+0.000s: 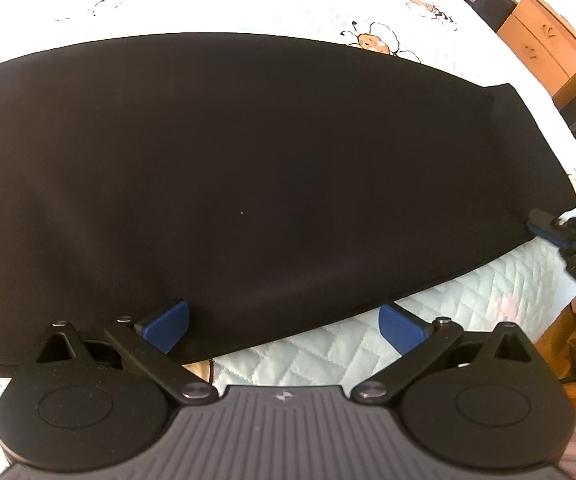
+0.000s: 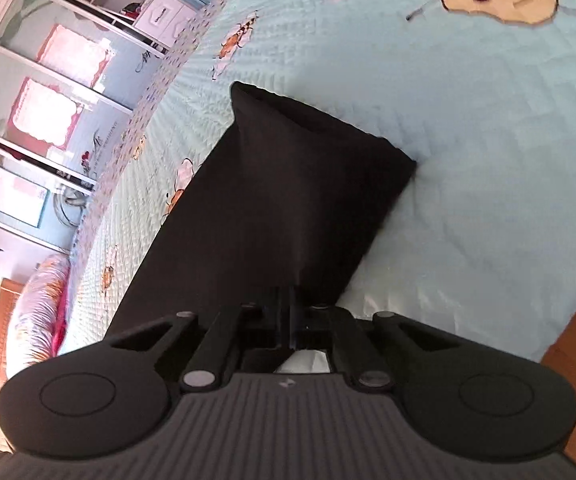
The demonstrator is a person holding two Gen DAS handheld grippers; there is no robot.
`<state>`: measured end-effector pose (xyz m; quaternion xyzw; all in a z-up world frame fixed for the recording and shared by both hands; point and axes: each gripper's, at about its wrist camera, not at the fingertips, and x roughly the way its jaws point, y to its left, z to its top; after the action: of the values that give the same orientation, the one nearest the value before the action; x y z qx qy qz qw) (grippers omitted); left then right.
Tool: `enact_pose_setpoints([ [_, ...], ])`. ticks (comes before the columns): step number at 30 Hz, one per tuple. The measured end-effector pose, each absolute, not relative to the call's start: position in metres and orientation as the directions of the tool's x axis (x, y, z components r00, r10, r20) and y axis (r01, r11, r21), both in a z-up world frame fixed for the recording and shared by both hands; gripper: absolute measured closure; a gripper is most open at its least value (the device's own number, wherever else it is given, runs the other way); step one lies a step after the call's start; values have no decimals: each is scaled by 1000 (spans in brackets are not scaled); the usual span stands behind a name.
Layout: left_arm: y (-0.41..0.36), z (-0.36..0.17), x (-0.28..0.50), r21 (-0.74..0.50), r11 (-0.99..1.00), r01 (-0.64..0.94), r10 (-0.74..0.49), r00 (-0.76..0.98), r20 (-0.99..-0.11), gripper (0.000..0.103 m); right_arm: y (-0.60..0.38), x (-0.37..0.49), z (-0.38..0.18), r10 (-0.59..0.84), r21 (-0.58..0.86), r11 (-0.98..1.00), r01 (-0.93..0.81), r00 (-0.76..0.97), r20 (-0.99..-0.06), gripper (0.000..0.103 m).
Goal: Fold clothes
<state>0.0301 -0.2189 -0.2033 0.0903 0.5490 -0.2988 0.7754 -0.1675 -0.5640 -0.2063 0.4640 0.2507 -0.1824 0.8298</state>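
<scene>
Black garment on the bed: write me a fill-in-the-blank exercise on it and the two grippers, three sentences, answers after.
1. The black garment lies on a quilted bedspread printed with cartoon ____.
2. The left gripper has its jaws ____, the blue pads apart at the garment's near edge.
3. The right gripper has its jaws ____ on the garment's end.

Missing words: bees; open; shut

Matt black cloth garment (image 1: pixel 248 160); quilted cloth bedspread (image 1: pixel 327 356); matt plastic left tool (image 1: pixel 284 326).
</scene>
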Motion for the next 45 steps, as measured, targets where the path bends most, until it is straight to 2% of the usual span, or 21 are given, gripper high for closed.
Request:
enact_pose_setpoints([
  [2, -218, -204, 29, -178, 806, 564, -357, 225, -907, 0, -565, -166, -204, -81, 662, 517, 543, 800, -594, 77],
  [5, -218, -205, 26, -157, 808, 568, -341, 234, -910, 0, -563, -159, -197, -102, 619, 564, 546, 790, -604, 70],
  [8, -215, -204, 27, -157, 813, 560, -338, 234, -912, 0, -569, -148, -209, -101, 567, 576, 589, 740, -665, 70],
  [10, -212, -204, 27, -163, 814, 557, -341, 232, -911, 0, -576, -152, -226, -89, 558, 557, 616, 712, -696, 76],
  [13, -208, -205, 27, -163, 812, 561, -342, 231, -911, 0, -575, -170, -229, -95, 592, 540, 598, 742, -663, 79],
  [23, -193, -205, 28, -175, 813, 555, -350, 226, -909, 0, -558, -167, -207, -84, 648, 529, 549, 793, -604, 70],
  [26, -188, -205, 28, -178, 812, 556, -353, 226, -908, 0, -562, -165, -223, -73, 624, 495, 605, 745, -664, 73],
  [30, -181, -205, 29, -182, 811, 555, -357, 225, -907, 0, -555, -163, -208, -98, 599, 515, 613, 737, -669, 70],
  [35, -172, -205, 29, -189, 811, 554, -363, 223, -905, 0, -541, -145, -196, -8, 672, 555, 490, 811, -585, 67],
  [37, -166, -205, 30, -202, 811, 549, -372, 217, -902, 0, -539, -138, -214, 21, 634, 571, 522, 762, -647, 68],
  [38, -163, -205, 31, -210, 810, 548, -378, 214, -901, 0, -538, -135, -223, 34, 614, 579, 537, 736, -676, 82],
  [39, -160, -204, 32, -219, 807, 548, -387, 210, -898, 0, -536, -138, -223, 22, 604, 583, 542, 733, -680, 90],
  [40, -155, -203, 32, -231, 803, 550, -398, 206, -894, 0, -535, -141, -224, 10, 595, 587, 548, 730, -683, 93],
  [42, -145, -200, 34, -261, 792, 553, -428, 196, -882, 0, -530, -144, -219, -3, 583, 600, 548, 730, -683, 90],
  [44, -164, -188, 37, -304, 782, 544, -467, 190, -863, 1, -523, -143, -208, -6, 576, 617, 536, 736, -677, 75],
  [45, -161, -179, 36, -321, 782, 534, -484, 196, -853, 2, -519, -143, -203, -8, 573, 625, 530, 739, -674, 72],
])
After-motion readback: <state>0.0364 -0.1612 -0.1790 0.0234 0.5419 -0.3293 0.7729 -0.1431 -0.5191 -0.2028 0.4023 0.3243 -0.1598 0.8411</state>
